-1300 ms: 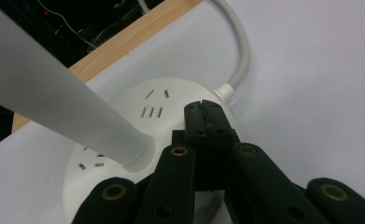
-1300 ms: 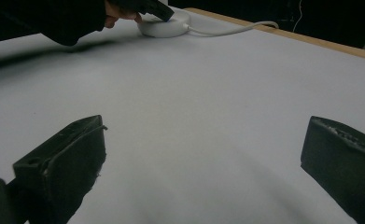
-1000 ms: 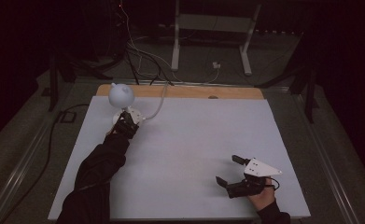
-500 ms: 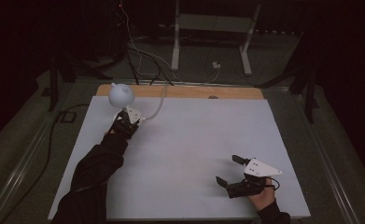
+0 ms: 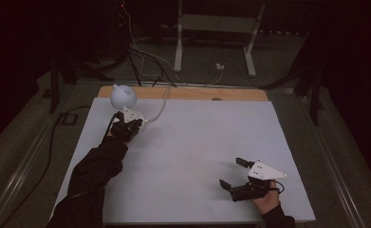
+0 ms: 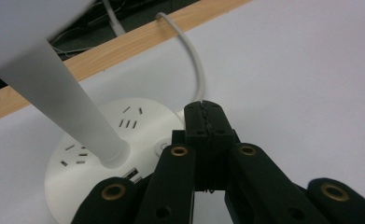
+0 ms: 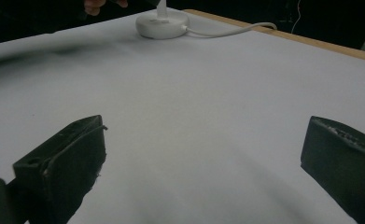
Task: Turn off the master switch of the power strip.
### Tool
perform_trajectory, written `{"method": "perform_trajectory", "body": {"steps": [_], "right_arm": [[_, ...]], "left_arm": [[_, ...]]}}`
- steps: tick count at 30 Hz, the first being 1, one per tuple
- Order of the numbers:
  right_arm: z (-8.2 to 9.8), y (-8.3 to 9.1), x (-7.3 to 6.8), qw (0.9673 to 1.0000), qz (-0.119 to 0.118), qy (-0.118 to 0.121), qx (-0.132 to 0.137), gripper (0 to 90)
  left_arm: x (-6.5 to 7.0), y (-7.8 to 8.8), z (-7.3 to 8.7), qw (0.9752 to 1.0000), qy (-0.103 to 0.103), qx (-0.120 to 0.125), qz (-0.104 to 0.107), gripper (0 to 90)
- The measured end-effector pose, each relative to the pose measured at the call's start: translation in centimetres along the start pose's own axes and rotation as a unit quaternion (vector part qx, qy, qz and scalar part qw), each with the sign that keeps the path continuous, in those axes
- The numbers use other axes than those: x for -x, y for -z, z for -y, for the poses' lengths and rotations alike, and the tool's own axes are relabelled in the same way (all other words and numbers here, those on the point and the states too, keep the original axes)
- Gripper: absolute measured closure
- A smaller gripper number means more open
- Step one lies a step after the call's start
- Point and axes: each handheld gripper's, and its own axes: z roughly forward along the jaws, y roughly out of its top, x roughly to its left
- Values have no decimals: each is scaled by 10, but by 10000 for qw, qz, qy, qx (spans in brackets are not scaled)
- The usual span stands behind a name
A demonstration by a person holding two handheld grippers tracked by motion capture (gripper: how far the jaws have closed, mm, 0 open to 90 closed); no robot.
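- Two claws are at work. The left claw [image 6: 203, 114] has its jaws pressed flat together with nothing between them, tips at the near edge of the lamp base [image 6: 91, 154], beside a small round button on that base.
- The right claw [image 5: 231, 173] stands wide apart, gripping nothing, well away from the lamp base at the opposite near side of the tabletop [image 5: 197, 142].
- One lamp: a round white base, a white stem [image 6: 63, 98] rising tilted from it, and a rounded white head [image 5: 123, 95] on top.
- One white cord [image 6: 192, 51] leaves the lamp base and runs over the wooden far edge [image 5: 183, 93] of the tabletop.
- The lamp base sits at the far left corner of the white tabletop, just inside the wooden edge.
- Left claw view shows what the high view cannot: groups of socket slots on the base top, a small port at its rim, and the jaws' toothed faces meeting.
- The high view shows the head of the lamp above the left claw, a dark sleeve [image 5: 95, 171] reaching toward the base, and a hand [image 5: 267, 202] holding the right claw.
- Right claw view shows the lamp base [image 7: 162, 22] far off across bare tabletop, the cord trailing from it, both jaws far apart at the frame's lower corners, and fingertips at the top edge by the base.
- Beyond the base, the high view shows cables on the floor [image 5: 140, 52] and a white stand [image 5: 216, 28].
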Motion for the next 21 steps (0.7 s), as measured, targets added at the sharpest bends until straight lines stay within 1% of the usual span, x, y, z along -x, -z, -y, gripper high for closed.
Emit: {"method": "perform_trajectory", "body": {"steps": [2, 3, 4, 5, 6, 7, 9, 10, 12, 14, 16, 17, 19, 21], "right_arm": [[0, 0, 0, 10000, 2, 0, 2, 0], [0, 0, 0, 10000, 2, 3, 2, 0], [0, 0, 0, 10000, 5, 4, 1, 0], [0, 0, 0, 10000, 3, -2, 5, 0], [0, 0, 0, 10000, 1, -4, 8, 0], [0, 0, 0, 10000, 5, -2, 8, 0], [0, 0, 0, 10000, 3, -4, 13, 0], [0, 0, 0, 10000, 3, -5, 8, 0], [0, 0, 0, 10000, 3, -7, 4, 0], [0, 0, 0, 10000, 8, -10, 7, 0], [0, 0, 0, 10000, 10, -12, 10, 0], [0, 0, 0, 10000, 11, -12, 10, 0], [0, 0, 0, 10000, 10, -11, 5, 0], [0, 0, 0, 10000, 6, -16, -3, 0]], "left_arm": [[-1, 5, -3, 9998, 150, 23, 95, 900], [-2, 8, -4, 9996, 216, 28, 184, 900], [-1, 11, -6, 9995, 238, 35, 222, 859], [0, 13, -7, 9995, 226, 33, 235, 792], [0, 16, -8, 9993, 214, 16, 306, 764], [1, 18, -9, 9990, 215, 15, 390, 765], [3, 23, -11, 9989, 171, 5, 429, 764], [3, 25, -11, 9986, 208, -2, 493, 720], [4, 30, -12, 9981, 226, 28, 571, 667], [5, 35, -13, 9972, 305, 40, 679, 608], [5, 39, -13, 9970, 312, 46, 702, 563], [4, 42, -14, 9965, 329, 69, 763, 517], [5, 46, -14, 9963, 325, 58, 798, 453], [4, 51, -15, 9958, 362, 53, 840, 366]]}}
